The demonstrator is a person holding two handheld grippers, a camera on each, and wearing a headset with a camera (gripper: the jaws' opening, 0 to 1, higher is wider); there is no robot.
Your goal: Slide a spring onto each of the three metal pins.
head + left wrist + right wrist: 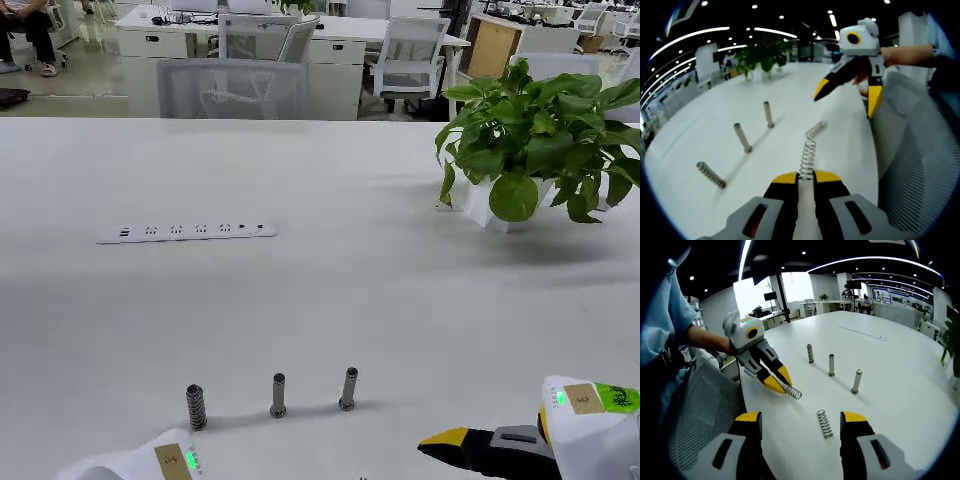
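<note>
Three metal pins stand in a row near the table's front edge. The left pin (196,405) wears a spring; the middle pin (278,394) and right pin (347,388) are bare. My left gripper (806,176) is shut on one end of a second spring (808,155), which sticks out forward above the table, short of the pins. A third spring (824,423) lies loose on the table between the jaws of my right gripper (802,424). The right gripper is open, holds nothing and hovers above the table.
A white power strip (186,231) lies mid-table, and a potted plant (535,135) stands at the back right. A mesh chair back (920,165) sits just off the table's near edge. Office chairs and desks stand beyond the far edge.
</note>
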